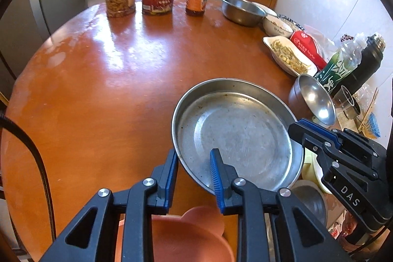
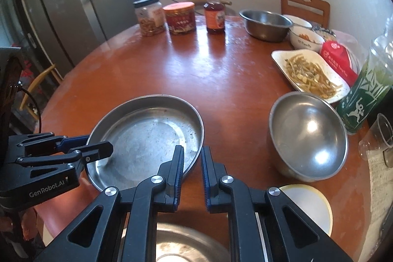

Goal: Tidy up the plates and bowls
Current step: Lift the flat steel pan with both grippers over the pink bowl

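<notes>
A round, shallow steel pan (image 1: 235,129) (image 2: 147,139) hangs just above the wooden table, held by both grippers on opposite sides of its rim. My left gripper (image 1: 194,163) is shut on the near rim, one finger inside the pan and one outside. My right gripper (image 2: 192,163) is shut on the pan's right rim and also shows in the left wrist view (image 1: 307,131). The left gripper shows at the pan's left edge in the right wrist view (image 2: 95,146). A steel bowl (image 2: 309,136) stands to the right of the pan.
A pink bowl (image 1: 186,237) lies under my left gripper, a steel dish (image 2: 186,244) and a white-yellow bowl (image 2: 312,205) under my right. At the back and right stand a steel basin (image 2: 265,23), a white dish of food (image 2: 309,75), jars, bottles and a plastic cup (image 2: 378,136).
</notes>
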The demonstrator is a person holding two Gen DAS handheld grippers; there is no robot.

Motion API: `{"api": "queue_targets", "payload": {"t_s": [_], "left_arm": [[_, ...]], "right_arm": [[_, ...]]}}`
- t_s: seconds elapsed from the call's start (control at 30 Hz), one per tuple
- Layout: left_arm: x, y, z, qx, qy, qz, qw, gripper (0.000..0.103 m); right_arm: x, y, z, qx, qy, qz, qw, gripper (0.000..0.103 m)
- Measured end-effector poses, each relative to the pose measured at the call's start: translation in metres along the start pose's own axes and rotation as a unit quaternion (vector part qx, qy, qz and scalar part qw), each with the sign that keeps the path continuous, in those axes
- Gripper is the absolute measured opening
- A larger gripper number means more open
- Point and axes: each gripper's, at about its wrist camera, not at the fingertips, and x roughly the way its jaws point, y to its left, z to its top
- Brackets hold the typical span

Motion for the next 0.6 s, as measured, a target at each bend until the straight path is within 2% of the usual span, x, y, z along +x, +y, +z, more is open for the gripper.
{"api": "queue_targets", "payload": {"t_s": [0.27, 0.6], "left_arm": [[-0.037, 0.022, -0.017, -0.017, -0.033, 0.006, 0.9993, 0.027], [-0.066, 0.050, -0.059, -0.036, -0.038, 0.011, 0.9986, 0.027]], "right_arm": [[-0.022, 0.034, -0.001, -0.027, -0.019, 0.017, 0.999, 0.014], [-0.038, 0.074, -0.020, -0.059, -0.022, 0.036, 0.997, 0.014]]}}
